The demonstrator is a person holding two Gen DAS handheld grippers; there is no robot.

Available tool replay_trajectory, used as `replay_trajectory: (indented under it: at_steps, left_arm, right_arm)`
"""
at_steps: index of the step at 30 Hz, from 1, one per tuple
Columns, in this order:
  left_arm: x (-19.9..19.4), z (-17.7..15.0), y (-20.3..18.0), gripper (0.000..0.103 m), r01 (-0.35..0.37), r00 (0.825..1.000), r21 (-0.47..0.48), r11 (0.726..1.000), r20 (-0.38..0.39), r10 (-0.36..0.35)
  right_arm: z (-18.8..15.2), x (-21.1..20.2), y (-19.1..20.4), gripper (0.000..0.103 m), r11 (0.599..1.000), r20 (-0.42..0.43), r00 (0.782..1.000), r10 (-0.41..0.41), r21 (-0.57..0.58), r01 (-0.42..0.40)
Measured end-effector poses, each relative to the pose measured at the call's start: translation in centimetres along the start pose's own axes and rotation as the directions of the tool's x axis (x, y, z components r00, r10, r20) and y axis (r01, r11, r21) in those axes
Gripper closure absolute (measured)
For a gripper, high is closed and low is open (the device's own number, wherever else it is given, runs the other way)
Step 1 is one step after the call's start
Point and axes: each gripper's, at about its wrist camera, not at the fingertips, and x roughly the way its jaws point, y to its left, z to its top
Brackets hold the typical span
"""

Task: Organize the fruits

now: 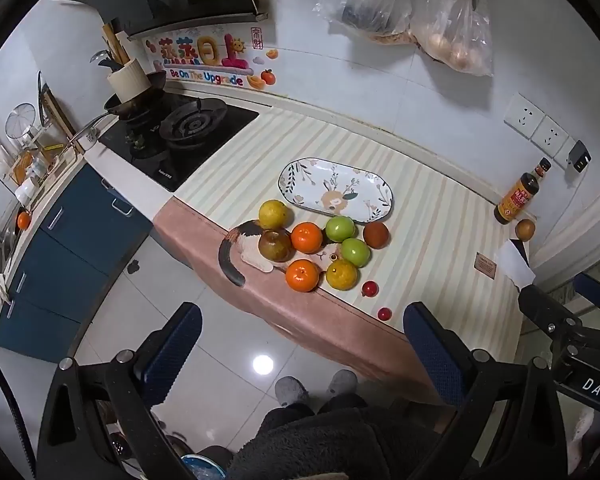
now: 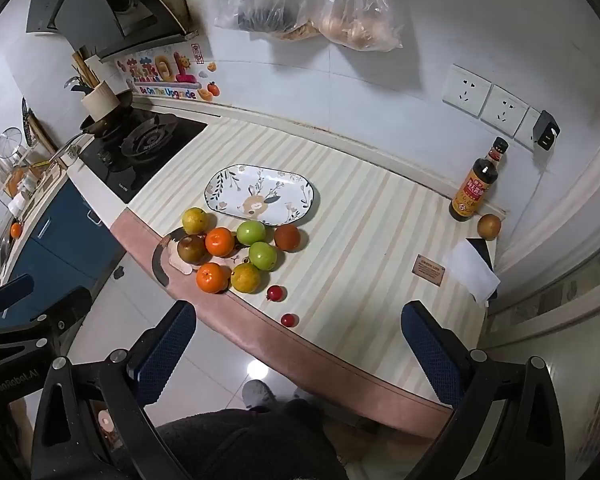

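A cluster of fruit lies on the striped cloth near the counter's front edge: two orange tangerines (image 1: pixel 307 237) (image 2: pixel 212 278), two green apples (image 1: pixel 340 228) (image 2: pixel 263 255), yellow-green citrus (image 1: pixel 273 214) (image 2: pixel 245 278), a brown fruit (image 1: pixel 376 235) and two small red fruits (image 1: pixel 369 289) (image 2: pixel 289 319). Behind them sits an oval flowered plate (image 1: pixel 336 190) (image 2: pixel 260 196), with nothing on it. My left gripper (image 1: pixel 302 346) hangs open, held back above the floor in front of the counter. My right gripper (image 2: pixel 298 344) is open too, above the counter edge. Neither holds anything.
A gas stove (image 1: pixel 180 136) with a pan stands to the left. A dark sauce bottle (image 2: pixel 476 184) and a lone brown fruit (image 2: pixel 489 226) sit at the right wall, near a white paper (image 2: pixel 474 272). Plastic bags (image 1: pixel 412 12) hang on the wall. A person's slippered feet (image 1: pixel 316 388) are below.
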Motion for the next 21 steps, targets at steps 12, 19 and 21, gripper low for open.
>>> replay_trajectory:
  at_steps: [12, 19, 21]
  left_arm:
    - [0.03, 0.13, 0.13, 0.0, -0.008, 1.0, 0.002, 1.0, -0.005, 0.008]
    - [-0.36, -0.27, 0.42, 0.0, -0.008, 1.0, -0.002, 1.0, 0.001, 0.008]
    - [-0.38, -0.29, 0.41, 0.0, -0.008, 1.0, -0.002, 1.0, 0.003, 0.008]
  right_arm:
    - [-0.34, -0.31, 0.33, 0.0, 1.0, -0.007, 1.0, -0.014, -0.008, 0.014]
    - [-0.66, -0.57, 0.6, 0.0, 1.0, -0.006, 1.0, -0.01, -0.012, 0.01]
    - [-0.89, -0.91, 0.96, 0.0, 1.0, -0.002, 1.0, -0.012, -0.014, 0.012]
